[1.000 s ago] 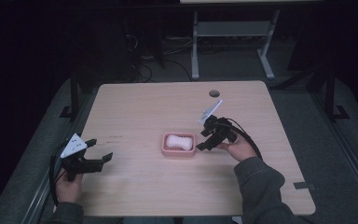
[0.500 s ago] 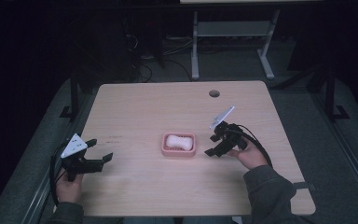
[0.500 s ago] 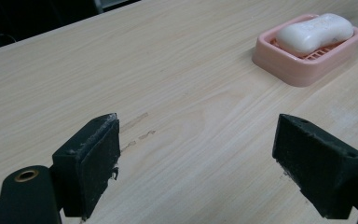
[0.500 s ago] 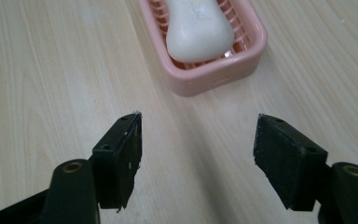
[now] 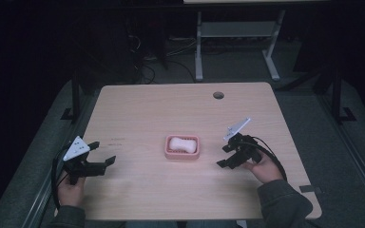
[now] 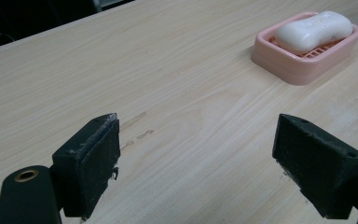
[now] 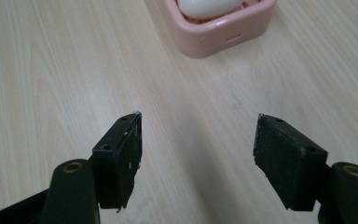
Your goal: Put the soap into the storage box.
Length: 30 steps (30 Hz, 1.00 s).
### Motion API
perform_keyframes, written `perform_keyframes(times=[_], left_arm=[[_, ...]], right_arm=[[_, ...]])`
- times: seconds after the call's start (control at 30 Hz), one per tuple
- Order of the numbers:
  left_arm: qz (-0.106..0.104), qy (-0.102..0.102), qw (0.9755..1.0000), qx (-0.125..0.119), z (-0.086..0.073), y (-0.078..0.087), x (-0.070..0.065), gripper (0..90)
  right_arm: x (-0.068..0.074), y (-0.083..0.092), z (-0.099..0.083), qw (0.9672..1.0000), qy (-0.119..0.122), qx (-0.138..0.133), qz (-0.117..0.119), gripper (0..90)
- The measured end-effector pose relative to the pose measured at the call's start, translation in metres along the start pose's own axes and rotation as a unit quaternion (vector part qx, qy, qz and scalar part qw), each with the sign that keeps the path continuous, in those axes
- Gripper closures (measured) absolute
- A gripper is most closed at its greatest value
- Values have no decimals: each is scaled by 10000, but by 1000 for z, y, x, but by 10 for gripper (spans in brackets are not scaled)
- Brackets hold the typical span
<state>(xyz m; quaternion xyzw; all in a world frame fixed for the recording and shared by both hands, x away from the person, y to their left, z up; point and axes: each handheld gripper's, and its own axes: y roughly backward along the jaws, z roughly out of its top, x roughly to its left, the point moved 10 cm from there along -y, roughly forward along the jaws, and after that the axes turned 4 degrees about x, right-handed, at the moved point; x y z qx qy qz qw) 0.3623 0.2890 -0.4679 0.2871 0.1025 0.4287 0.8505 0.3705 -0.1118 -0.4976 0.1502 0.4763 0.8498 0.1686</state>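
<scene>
Wooden table (image 5: 138, 109), dark room. Right gripper (image 5: 227, 156) backed off soap dish (image 5: 182, 153), jaws widened, empty; soap (image 5: 181, 143) placed. Left gripper (image 5: 100, 156) released, idle.

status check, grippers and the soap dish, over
Left gripper open, empty, left of dish. Right gripper open, empty, jaws just widened, right of dish. White soap bar sits in pink soap dish, mid-table. Nothing in the way.

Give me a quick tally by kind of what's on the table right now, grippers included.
Pink soap dish: 1
White soap bar lying in the dish: 1
Grippers, both open with nothing between the jaws: 2, left gripper and right gripper
Total: 4
</scene>
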Motion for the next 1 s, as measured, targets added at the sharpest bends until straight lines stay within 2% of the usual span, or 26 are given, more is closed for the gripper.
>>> perform_keyframes(times=[0.1,0.47,0.5,0.57,0.6,0.9,1.0], left_arm=[[3,-8,10000,10,0,0,0,145],[1,-6,10000,20,0,-1,-1,145],[-6,-18,10000,30,-1,-1,-1,145],[-3,-20,10000,33,-1,-1,-1,145],[6,-42,10000,44,-1,-1,-1,145],[13,-49,10000,51,0,-1,-2,145],[18,-55,10000,48,0,-1,-2,145]], right_arm=[[2,1,-5,10000,-48,-10,-9,318],[20,3,-45,9991,-372,-224,5,318],[23,3,-55,9987,-431,-284,9,318],[24,3,-57,9984,-481,-296,13,317],[27,3,-65,9982,-506,-334,-10,316],[38,7,-81,9965,-706,-449,19,252],[45,8,-82,9958,-778,-480,9,186]])
